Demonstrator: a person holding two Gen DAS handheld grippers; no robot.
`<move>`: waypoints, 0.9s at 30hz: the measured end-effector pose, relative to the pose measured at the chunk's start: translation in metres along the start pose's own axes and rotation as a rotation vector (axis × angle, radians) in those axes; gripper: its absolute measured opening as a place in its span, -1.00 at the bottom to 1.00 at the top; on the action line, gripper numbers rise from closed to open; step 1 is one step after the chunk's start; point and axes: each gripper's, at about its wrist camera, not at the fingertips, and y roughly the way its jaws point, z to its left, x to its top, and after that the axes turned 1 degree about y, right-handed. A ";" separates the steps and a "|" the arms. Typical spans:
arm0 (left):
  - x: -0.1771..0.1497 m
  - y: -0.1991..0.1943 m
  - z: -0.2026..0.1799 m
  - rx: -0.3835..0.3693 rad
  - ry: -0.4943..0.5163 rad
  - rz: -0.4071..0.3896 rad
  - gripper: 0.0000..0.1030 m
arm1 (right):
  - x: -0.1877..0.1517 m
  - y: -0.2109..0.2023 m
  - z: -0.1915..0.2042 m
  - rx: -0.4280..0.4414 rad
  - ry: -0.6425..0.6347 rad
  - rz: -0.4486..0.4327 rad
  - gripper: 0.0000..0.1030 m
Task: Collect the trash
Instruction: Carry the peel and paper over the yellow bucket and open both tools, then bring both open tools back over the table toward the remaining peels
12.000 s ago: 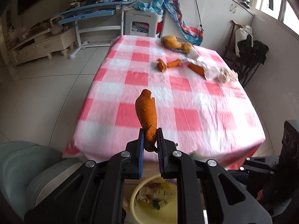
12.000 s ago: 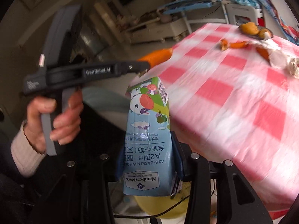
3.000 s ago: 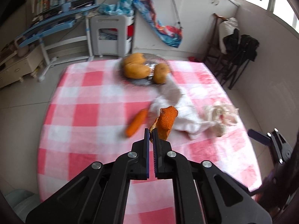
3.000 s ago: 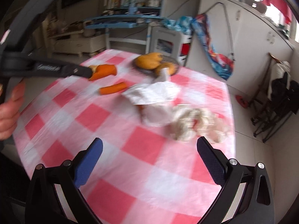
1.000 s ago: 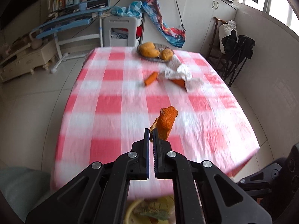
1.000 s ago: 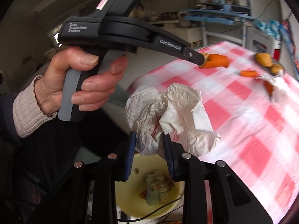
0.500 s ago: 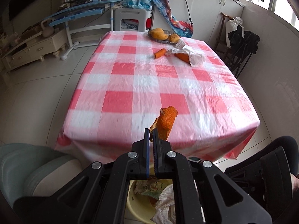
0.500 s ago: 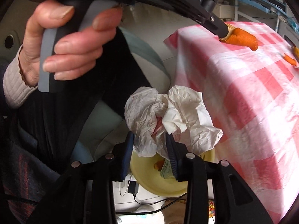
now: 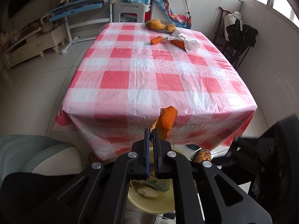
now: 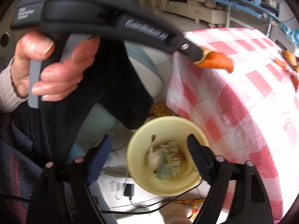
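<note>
One table, covered by a single pink-and-white checked cloth, filled most of the left wrist view, and its near corner hung down beside one pale yellow bin on the floor. At the table's far end sat one dish of fruit with at least two yellow-orange pieces in it, one crumpled white paper and two orange peel pieces lying near that paper, one partly under it. Inside the bin lay one flattened green-and-white carton and one white paper wad, touching each other. The right tongs had just been opening and stood wide above the bin with nothing between the pads. One hand with a pale knitted cuff gripped the handle of the left tongs, which were pinched narrow on one orange peel; that peel stood up from the tips, in front of the table's near edge and above the bin.
</note>
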 end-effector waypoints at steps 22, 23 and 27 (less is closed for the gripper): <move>-0.061 -0.006 -0.029 -0.017 0.066 0.161 -0.63 | -0.007 -0.037 -0.028 -0.325 0.144 -0.136 0.85; -0.063 -0.008 -0.031 -0.004 0.075 0.157 -0.51 | -0.007 -0.036 -0.027 -0.326 0.142 -0.133 0.85; -0.065 -0.016 -0.036 0.037 0.107 0.117 -0.21 | -0.008 -0.034 -0.024 -0.324 0.136 -0.124 0.85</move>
